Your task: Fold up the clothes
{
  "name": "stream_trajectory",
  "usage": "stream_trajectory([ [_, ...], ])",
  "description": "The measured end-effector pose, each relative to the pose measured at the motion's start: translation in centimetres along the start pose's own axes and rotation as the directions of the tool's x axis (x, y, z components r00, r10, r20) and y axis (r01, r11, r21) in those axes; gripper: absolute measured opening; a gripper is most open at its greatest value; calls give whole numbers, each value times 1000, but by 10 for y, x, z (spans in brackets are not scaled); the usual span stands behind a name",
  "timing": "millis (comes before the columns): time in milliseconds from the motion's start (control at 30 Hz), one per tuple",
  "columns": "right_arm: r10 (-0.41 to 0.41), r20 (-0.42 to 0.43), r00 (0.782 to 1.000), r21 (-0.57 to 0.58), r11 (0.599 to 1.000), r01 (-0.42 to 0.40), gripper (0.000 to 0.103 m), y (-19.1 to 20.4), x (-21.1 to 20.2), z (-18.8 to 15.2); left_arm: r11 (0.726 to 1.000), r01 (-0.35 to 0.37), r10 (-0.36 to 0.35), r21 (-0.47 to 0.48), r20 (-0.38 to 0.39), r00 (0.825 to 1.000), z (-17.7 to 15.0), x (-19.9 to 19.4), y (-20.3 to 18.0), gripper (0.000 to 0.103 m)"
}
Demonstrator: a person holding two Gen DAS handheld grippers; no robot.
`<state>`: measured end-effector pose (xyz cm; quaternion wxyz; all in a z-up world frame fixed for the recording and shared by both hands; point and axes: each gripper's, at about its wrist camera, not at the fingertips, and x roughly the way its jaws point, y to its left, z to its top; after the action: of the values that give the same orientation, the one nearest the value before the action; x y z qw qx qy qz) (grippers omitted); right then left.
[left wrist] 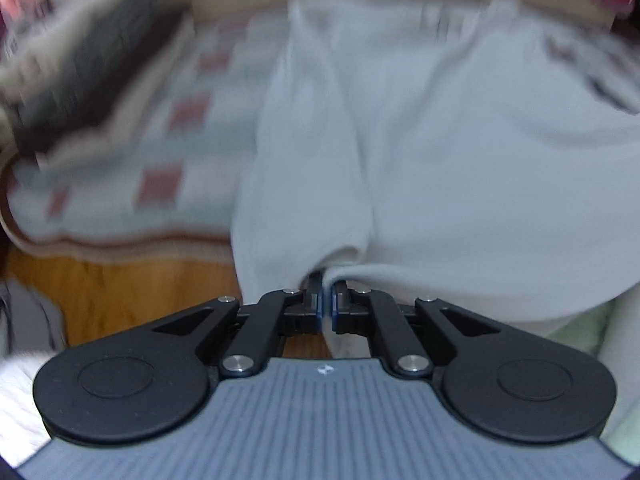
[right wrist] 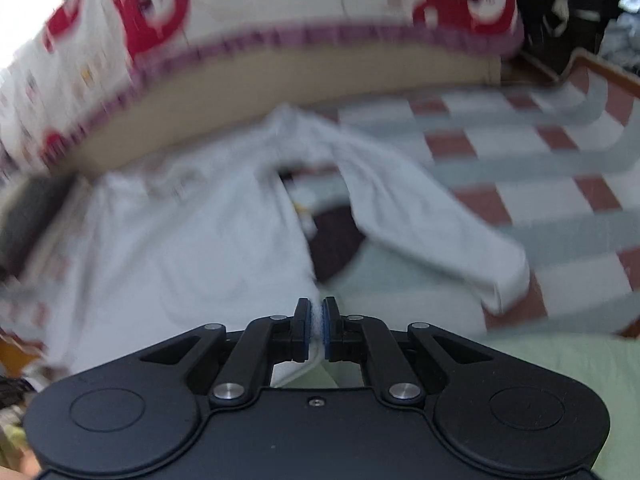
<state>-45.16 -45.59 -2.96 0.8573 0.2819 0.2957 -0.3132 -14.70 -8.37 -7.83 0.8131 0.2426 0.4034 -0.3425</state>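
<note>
A white long-sleeved top [left wrist: 420, 152] lies spread over a checked bed cover, blurred by motion. My left gripper [left wrist: 327, 300] is shut on the near hem of the white top, with cloth pinched between its blue pads. In the right wrist view the same white top [right wrist: 192, 240] stretches away from me, one sleeve [right wrist: 432, 224] angled out to the right. My right gripper [right wrist: 318, 320] is shut on the top's near edge, a strip of white fabric squeezed between its pads.
A red, grey and white checked bed cover [right wrist: 540, 160] covers the bed. A red-and-white patterned quilt [right wrist: 240, 20] is bunched along the far side. A dark folded pile [left wrist: 92, 76] sits at far left. Orange wooden bed frame [left wrist: 140, 292] shows below the cover. Pale green cloth [right wrist: 540, 356] lies near right.
</note>
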Motion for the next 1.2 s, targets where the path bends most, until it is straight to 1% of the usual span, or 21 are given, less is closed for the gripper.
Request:
stream_trajectory([
  [100, 7, 102, 995, -10, 1000, -6, 6, 11, -46, 6, 998, 52, -47, -41, 110, 993, 11, -45, 12, 4],
  [200, 15, 203, 979, -20, 1000, -12, 5, 21, -93, 11, 994, 98, -84, -57, 212, 974, 14, -93, 26, 4],
  [267, 15, 255, 967, -48, 999, -3, 3, 28, -117, 5, 994, 93, -76, -55, 253, 964, 3, -113, 34, 4],
  [300, 6, 260, 966, -61, 998, 11, 2, 29, -123, 0, 994, 89, -72, -55, 269, 961, -2, -121, 38, 4],
  [333, -14, 244, 970, -70, 997, 32, 0, 27, -124, -6, 995, 77, -60, -63, 240, 969, -6, -119, 40, 4],
  [400, -53, 205, 977, -70, 995, 69, 0, 20, -122, -17, 996, 51, -38, -72, 164, 986, -15, -102, 40, 4],
  [467, -78, 110, 991, -7, 997, 80, 0, 4, -102, -30, 997, 39, -35, -73, 56, 998, -25, -79, 36, 4],
  [500, -84, 75, 994, 5, 996, 84, 0, -2, -93, -35, 997, 39, -39, -64, 1, 999, -28, -68, 32, 4],
  [567, -93, 5, 996, 29, 995, 93, 0, -12, -74, -44, 998, 39, -44, -49, -105, 993, -35, -47, 25, 6],
  [633, -71, -19, 997, 30, 997, 72, 1, -12, -62, -44, 998, 20, -28, -54, -149, 988, -32, -42, 24, 10],
  [667, -55, -23, 998, 27, 998, 56, 1, -10, -57, -42, 998, 11, -21, -59, -166, 986, -31, -40, 25, 24],
  [700, -39, -27, 999, 23, 999, 40, 1, -8, -52, -41, 997, 13, -24, -77, -138, 990, -27, -44, 28, 48],
  [733, -28, -28, 999, 13, 1000, 28, 2, -4, -47, -36, 996, 7, -15, -90, -86, 996, -25, -51, 31, 58],
  [767, -22, -25, 999, -4, 1000, 22, 2, 2, -41, -29, 995, 2, -6, -101, -34, 999, -23, -58, 34, 64],
  [833, 1, -17, 1000, -33, 999, -1, 9, 17, -29, -13, 996, 1, 1, -93, 27, 1000, -15, -69, 36, 64],
  [900, 66, -10, 998, -41, 997, -67, 9, 36, -17, 13, 995, 35, -30, -90, 61, 998, -5, -74, 37, 64],
  [967, 139, -24, 990, -83, 987, -140, 9, 60, -6, 45, 999, 34, -33, -17, 81, 996, 15, -70, 26, 64],
  [1067, 236, -80, 968, -182, 952, -247, 12, 102, 7, 93, 995, 30, -41, 93, 111, 993, 46, -63, 9, 63],
  [1100, 270, -116, 956, -204, 935, -289, 17, 115, 11, 111, 991, 28, -44, 129, 120, 992, 56, -61, 4, 63],
  [1133, 294, -149, 944, -224, 920, -322, 25, 128, 14, 128, 986, 26, -47, 165, 130, 990, 66, -59, -2, 61],
  [1200, 308, -241, 921, -280, 886, -369, 31, 155, 23, 156, 971, 19, -56, 237, 148, 987, 86, -54, -12, 61],
])
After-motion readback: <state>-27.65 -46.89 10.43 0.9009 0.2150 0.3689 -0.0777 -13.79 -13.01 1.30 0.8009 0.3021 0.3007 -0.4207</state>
